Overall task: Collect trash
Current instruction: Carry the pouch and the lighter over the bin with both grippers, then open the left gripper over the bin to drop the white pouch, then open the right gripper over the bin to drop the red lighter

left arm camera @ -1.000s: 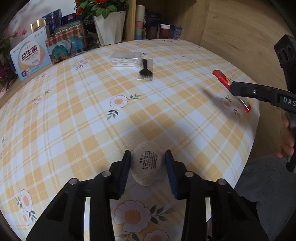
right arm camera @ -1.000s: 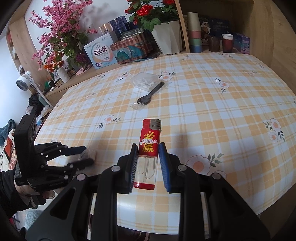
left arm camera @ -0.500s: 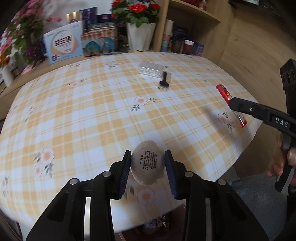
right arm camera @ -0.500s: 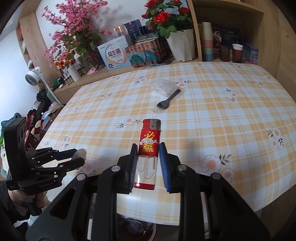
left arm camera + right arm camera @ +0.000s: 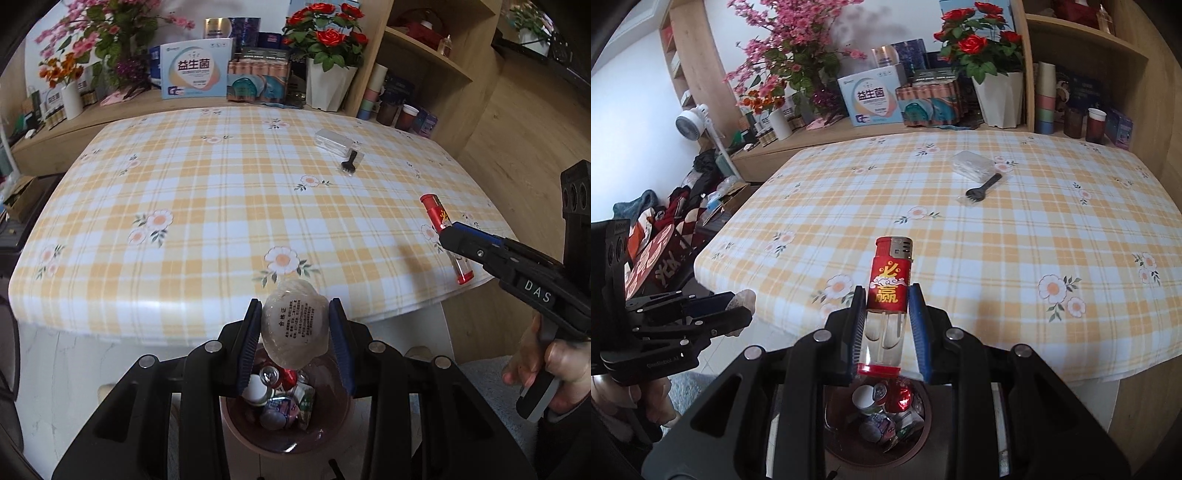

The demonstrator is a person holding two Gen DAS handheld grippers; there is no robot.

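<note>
Left tool point(image 5: 294, 334) has the wrapped puck point(image 5: 295, 328) clamped between its blue pads, label facing up, and it hangs past the worktop point(image 5: 221, 206) edge, right over the bin point(image 5: 284, 413). Right tool point(image 5: 888, 325) is closed on the lighter point(image 5: 888, 295), red cap pointing away, clear base toward the camera, and that one too sits over the bin point(image 5: 879, 413) just off the worktop point(image 5: 997, 258) edge. Down in the bin: crushed cans, cartons, a white lid, all jumbled. From the left view the right tool point(image 5: 448, 232) shows at the right with the lighter point(image 5: 439, 221) sticking out above it, a hand point(image 5: 546, 362) on its grip. From the right view the left tool point(image 5: 735, 308) shows low at the left, the puck point(image 5: 742, 297) peeking from its tips. Out on the checked worktop a clear box point(image 5: 973, 166) and a black spork point(image 5: 982, 186) lie close together, far side. Beyond them, a shelf with flowers point(image 5: 975, 44), a white vase point(image 5: 997, 99) and boxes
</note>
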